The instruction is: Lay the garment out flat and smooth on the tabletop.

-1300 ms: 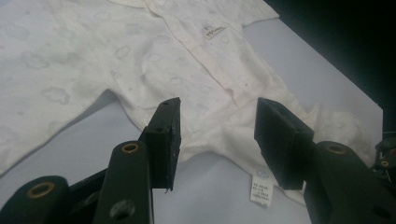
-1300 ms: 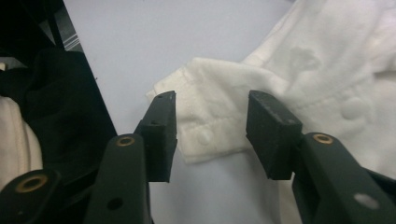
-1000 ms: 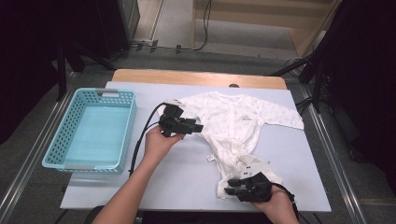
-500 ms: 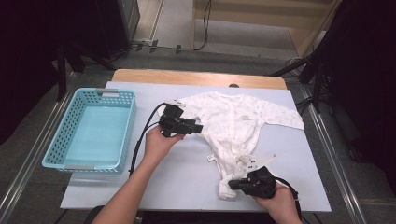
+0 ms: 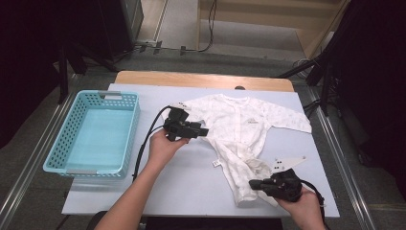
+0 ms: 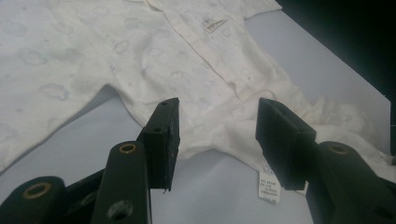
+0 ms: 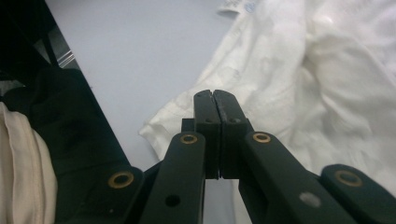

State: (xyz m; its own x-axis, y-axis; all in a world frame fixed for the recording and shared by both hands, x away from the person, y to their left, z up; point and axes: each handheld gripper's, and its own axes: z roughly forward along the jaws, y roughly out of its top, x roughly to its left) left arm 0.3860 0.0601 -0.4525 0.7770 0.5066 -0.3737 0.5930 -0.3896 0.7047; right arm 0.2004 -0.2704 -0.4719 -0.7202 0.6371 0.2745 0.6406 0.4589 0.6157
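A white baby garment (image 5: 239, 129) lies spread on the light table (image 5: 191, 191), its lower leg rumpled near the front edge. My left gripper (image 5: 203, 130) hovers at the garment's left side with its jaws apart. In the left gripper view the left gripper (image 6: 217, 109) is open over the cloth's (image 6: 187, 60) edge, a small label (image 6: 269, 184) just beyond. My right gripper (image 5: 252, 184) sits at the front right, beside the rumpled leg. In the right gripper view the right gripper (image 7: 215, 93) has its pads pressed together over the cloth (image 7: 303, 70), and I see no fabric between them.
A light blue plastic basket (image 5: 62, 158) stands at the table's left. Black cables trail from both grippers. The table's front edge runs close under my right hand. Dark stands and floor surround the table.
The right gripper has shut its jaws and shifted right and slightly up. The garment's lower leg lies a little differently. The left gripper has not moved.
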